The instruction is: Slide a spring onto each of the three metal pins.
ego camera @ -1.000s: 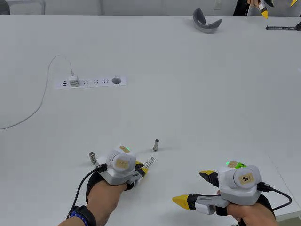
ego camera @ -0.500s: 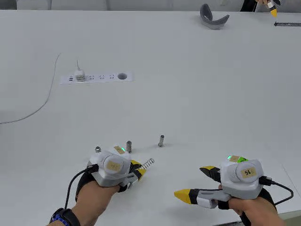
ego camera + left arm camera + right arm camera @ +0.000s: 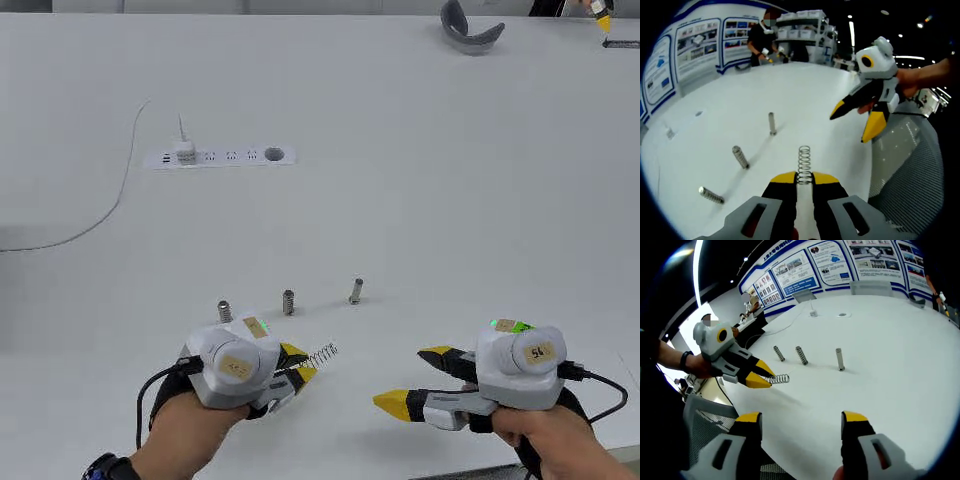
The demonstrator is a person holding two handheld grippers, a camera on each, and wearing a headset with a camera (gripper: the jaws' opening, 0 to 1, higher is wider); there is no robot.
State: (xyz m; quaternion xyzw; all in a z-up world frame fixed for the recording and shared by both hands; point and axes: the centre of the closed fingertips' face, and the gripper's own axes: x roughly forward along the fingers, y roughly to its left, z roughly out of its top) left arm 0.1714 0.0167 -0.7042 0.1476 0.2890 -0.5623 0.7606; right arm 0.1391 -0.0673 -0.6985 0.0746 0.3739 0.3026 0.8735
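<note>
Three short metal pins stand in a row on the white table (image 3: 420,200). The left pin (image 3: 225,311) and the middle pin (image 3: 289,301) each carry a spring, while the right pin (image 3: 356,290) is bare. In the left gripper view the bare pin (image 3: 772,123) is the farthest of the row. My left gripper (image 3: 303,370) is shut on a loose spring (image 3: 322,353), which sticks out past its yellow tips (image 3: 804,160) just short of the pins. My right gripper (image 3: 415,378) stands open at the near right, holding nothing (image 3: 801,417).
A white power strip (image 3: 220,157) with a plug and a cable lies at the far left. At the far edge rests a grey curved piece (image 3: 470,28). The table's near edge runs just under both hands. A person (image 3: 762,37) works at the far side.
The head camera has tilted, shifting the whole picture. My left gripper with its spring has drawn back from the pin row, uncovering the middle pin. The right gripper stays open.
</note>
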